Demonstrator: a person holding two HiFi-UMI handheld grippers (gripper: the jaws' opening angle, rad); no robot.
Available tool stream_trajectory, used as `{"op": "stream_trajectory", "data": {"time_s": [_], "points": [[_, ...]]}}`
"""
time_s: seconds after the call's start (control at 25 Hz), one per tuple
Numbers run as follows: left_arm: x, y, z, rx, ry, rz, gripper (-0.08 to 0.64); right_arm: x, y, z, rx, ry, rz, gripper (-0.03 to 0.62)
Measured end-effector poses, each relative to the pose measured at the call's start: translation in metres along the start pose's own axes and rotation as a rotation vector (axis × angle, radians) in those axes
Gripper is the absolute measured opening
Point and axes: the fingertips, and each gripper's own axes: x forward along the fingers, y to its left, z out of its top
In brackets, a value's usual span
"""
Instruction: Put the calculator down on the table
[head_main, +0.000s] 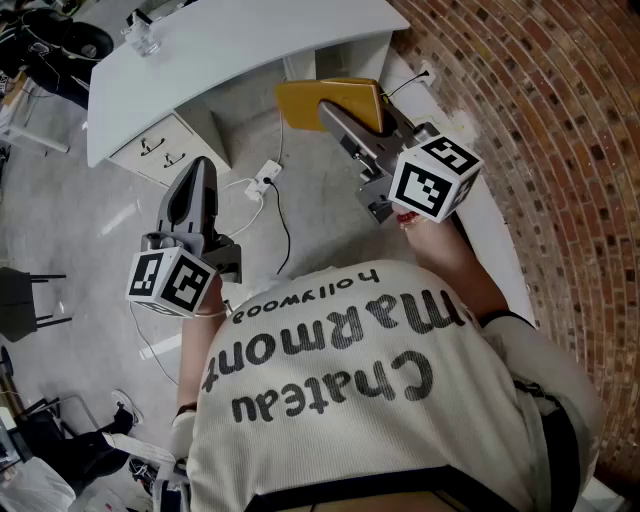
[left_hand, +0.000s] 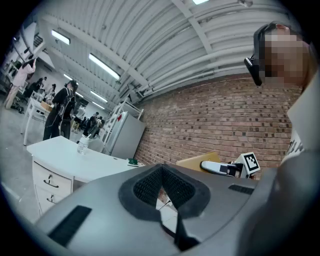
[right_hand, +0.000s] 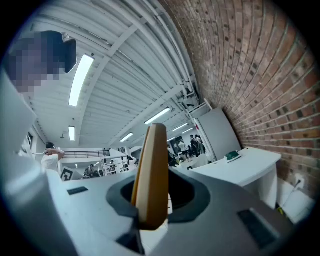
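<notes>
The calculator is a flat yellow slab held in the air in front of the white table. My right gripper is shut on it. In the right gripper view the calculator stands edge-on between the dark pads, rising well past them. My left gripper hangs lower at the left over the floor, shut with nothing in it. Its pads meet in the left gripper view, where the calculator and my right gripper show at the right.
A brick wall runs along the right with a white ledge at its foot. Under the table stands a drawer unit. A power strip and cables lie on the floor. A bottle stands on the table. People stand far off.
</notes>
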Motion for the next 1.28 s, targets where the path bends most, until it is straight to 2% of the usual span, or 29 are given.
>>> {"op": "stream_trajectory", "data": {"time_s": [0.24,0.4,0.52,0.72,0.92,1.04,1.16,1.28], "points": [[0.006,-0.013,-0.010,-0.004,0.012,-0.007,0.000,-0.018,-0.018,0.002,0.005,-0.014,-0.017,0.092],[0.012,-0.008,-0.009,-0.004,0.006,-0.012,0.000,-0.018,-0.018,0.004,0.037,-0.046,0.016,0.092],[0.025,-0.003,-0.020,0.008,0.039,-0.015,0.000,-0.022,-0.028,-0.004,0.058,-0.042,-0.012,0.092],[0.061,-0.003,-0.041,0.007,0.100,-0.037,0.000,-0.033,-0.071,-0.001,0.130,-0.073,-0.039,0.092],[0.101,0.020,-0.062,-0.009,0.122,-0.029,0.000,-0.026,-0.121,-0.009,0.140,-0.009,-0.129,0.092],[0.135,0.034,-0.075,-0.052,0.157,-0.069,0.000,-0.008,-0.155,-0.016,0.178,0.014,-0.179,0.092],[0.171,0.045,-0.071,-0.063,0.178,-0.120,0.000,0.019,-0.181,-0.016,0.208,0.026,-0.187,0.092],[0.207,0.061,-0.052,-0.039,0.162,-0.127,0.000,0.049,-0.202,-0.006,0.194,0.036,-0.175,0.092]]}}
